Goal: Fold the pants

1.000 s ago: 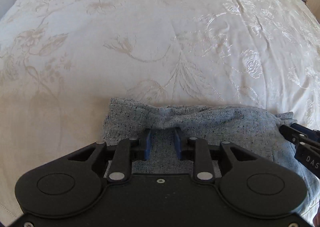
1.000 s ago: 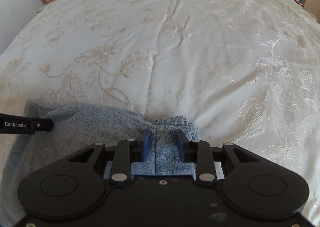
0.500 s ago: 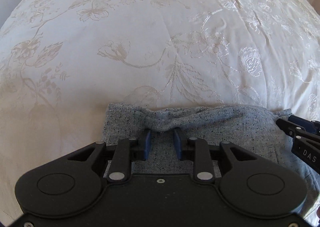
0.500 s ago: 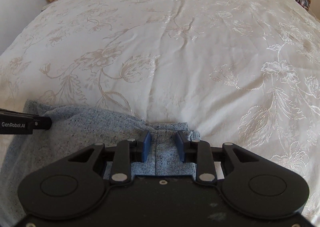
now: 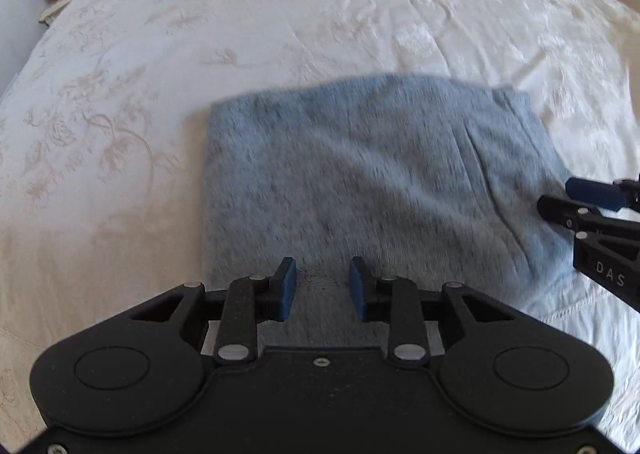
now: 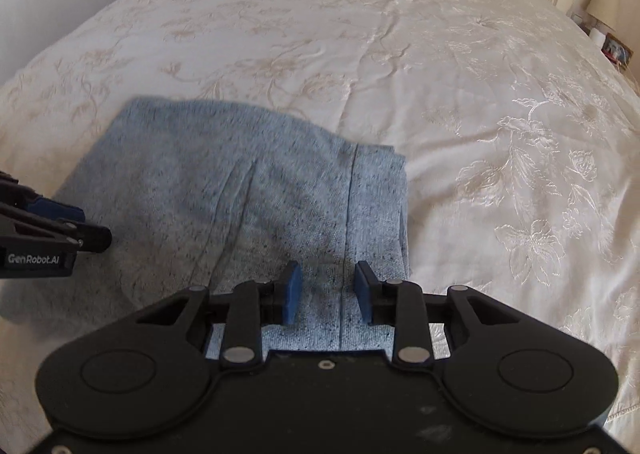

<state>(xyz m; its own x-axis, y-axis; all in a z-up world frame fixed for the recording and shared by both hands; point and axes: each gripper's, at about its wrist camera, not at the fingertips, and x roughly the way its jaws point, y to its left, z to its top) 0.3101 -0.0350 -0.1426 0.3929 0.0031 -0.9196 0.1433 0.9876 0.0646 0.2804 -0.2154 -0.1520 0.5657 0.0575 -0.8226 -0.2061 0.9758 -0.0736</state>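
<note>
Grey pants [image 5: 360, 181] are lying folded into a compact rectangle, centre frame on the cream bedspread [image 5: 280, 13]. Left tool [image 5: 322, 288] is hovering at the near edge, pads apart, gripping nothing. Right tool [image 6: 329, 291] is doing likewise over the seam, lower centre of its view, also apart. Both probably sitting low to release or flatten the fold; blurred.
</note>
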